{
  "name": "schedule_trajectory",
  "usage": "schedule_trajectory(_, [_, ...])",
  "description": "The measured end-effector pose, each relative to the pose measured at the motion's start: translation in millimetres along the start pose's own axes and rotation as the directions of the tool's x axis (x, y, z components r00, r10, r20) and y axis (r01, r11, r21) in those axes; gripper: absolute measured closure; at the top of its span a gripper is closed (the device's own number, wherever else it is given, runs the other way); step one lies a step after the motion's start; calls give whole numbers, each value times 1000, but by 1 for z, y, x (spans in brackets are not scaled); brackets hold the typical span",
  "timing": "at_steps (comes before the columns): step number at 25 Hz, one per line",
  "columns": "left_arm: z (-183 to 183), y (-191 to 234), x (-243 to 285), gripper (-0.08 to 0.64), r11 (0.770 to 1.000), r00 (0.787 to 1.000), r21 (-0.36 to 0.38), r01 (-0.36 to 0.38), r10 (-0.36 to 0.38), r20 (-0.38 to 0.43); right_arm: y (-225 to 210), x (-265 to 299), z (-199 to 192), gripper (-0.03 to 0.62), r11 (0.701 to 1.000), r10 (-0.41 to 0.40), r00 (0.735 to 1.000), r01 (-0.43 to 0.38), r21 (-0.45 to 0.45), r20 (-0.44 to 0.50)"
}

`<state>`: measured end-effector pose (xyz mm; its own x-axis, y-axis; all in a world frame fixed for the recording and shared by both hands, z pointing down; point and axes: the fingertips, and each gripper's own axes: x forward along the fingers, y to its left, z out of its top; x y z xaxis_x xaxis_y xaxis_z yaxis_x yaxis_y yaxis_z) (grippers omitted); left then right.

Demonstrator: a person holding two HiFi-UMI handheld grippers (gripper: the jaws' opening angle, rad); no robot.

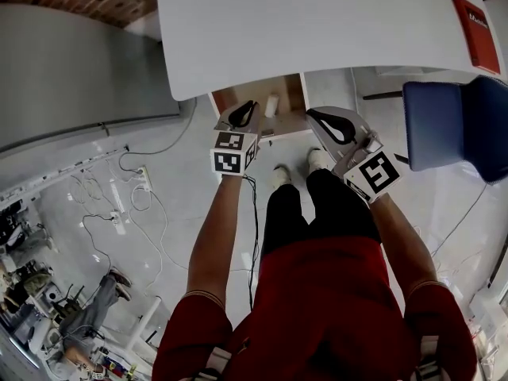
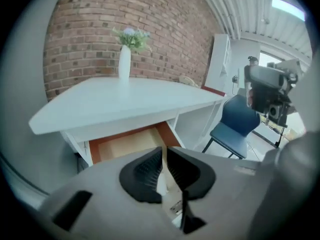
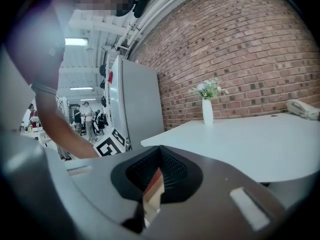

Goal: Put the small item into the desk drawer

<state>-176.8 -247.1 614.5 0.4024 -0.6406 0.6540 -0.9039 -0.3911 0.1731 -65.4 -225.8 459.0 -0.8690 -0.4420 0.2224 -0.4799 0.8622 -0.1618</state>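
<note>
I see the white surface (image 1: 317,30) with its drawer (image 2: 131,143) open at the near edge. On it, a white vase (image 2: 124,63) stands far left. A red book (image 1: 476,22) lies far right.

The left claw (image 1: 242,115) hangs at the front edge of the open drawer (image 1: 292,92) under the white desk (image 1: 317,22). Its jaws are closing, and nothing shows between them. A small white item (image 1: 272,105) lies in the drawer just right of that claw. The right claw (image 1: 336,127), jaws together, sits further right, with a blue chair (image 1: 456,125) beyond it.
</note>
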Motion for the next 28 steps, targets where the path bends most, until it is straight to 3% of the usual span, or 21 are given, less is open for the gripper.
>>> schedule_trajectory(6, [67,-38,-74,555,1000,978,-3,1,0,208,19,-19,33,581,1000,9,999,-10,29,44])
schedule_trajectory(15, [144,-106,-167,555,994,892,110,4,-53,449,41,-53,75,581,999,27,991,-31,27,131])
schedule_trajectory(25, [184,-165,-222,555,975,821,221,-2,-124,557,57,-94,108,581,999,14,972,-21,24,234])
schedule_trajectory(28, [183,-170,-231,555,968,815,250,-18,-130,564,61,-100,118,581,1000,13,964,-19,21,264])
